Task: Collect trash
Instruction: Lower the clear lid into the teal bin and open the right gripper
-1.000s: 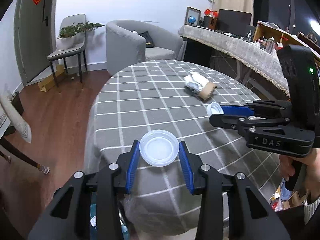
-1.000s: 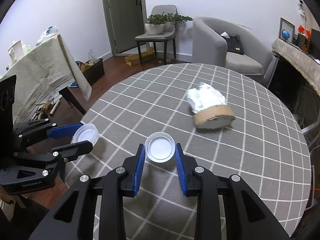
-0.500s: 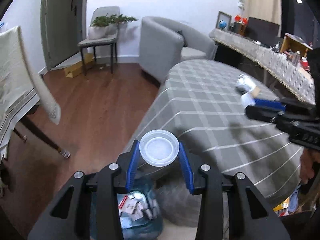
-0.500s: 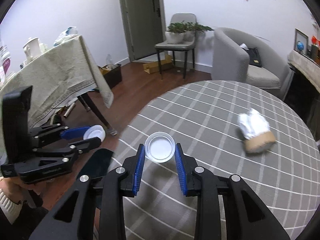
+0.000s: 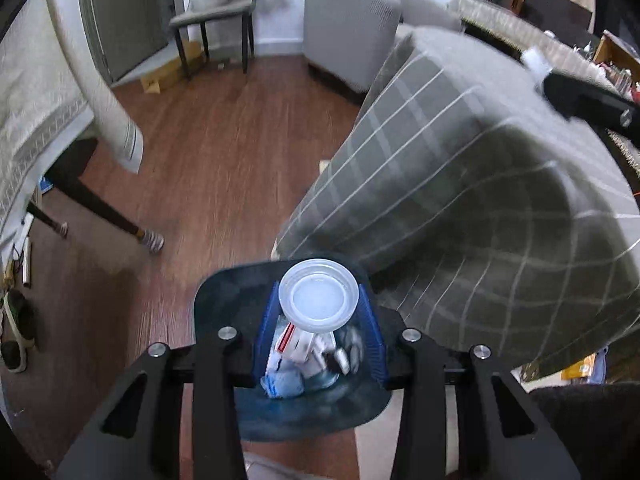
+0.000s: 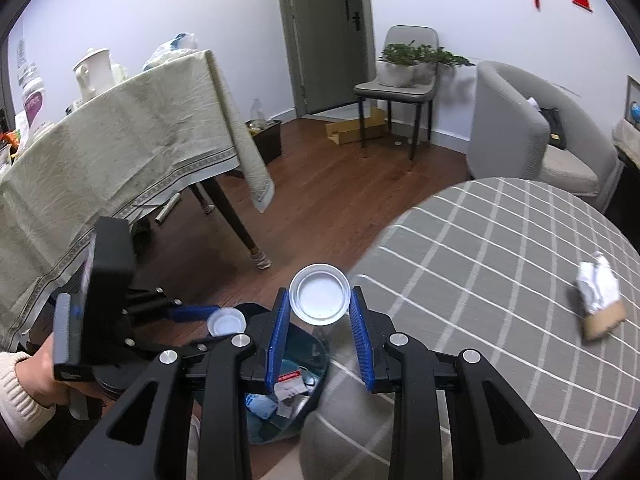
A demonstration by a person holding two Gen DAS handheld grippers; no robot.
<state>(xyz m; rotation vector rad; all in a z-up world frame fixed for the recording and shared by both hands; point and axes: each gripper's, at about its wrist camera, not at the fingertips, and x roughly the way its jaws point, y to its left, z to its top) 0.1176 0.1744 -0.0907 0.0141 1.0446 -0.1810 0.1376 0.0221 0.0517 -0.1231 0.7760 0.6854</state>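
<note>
With the 2 grippers each clamping 1 clear plastic cup, the left gripper (image 5: 319,322) holds its cup (image 5: 319,301) directly over the trash bin (image 5: 224,292) while the right gripper (image 6: 316,334) carries its cup (image 6: 319,293) just above the bin's edge, so the drop-off step seems at hand and next calls for opening the left fingers.

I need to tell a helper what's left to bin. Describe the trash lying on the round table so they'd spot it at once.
Find the round table with the grey checked cloth. Near its right edge lies a brown paper cup on its side, stuffed with crumpled white paper; nothing else rests on that cloth.
</note>
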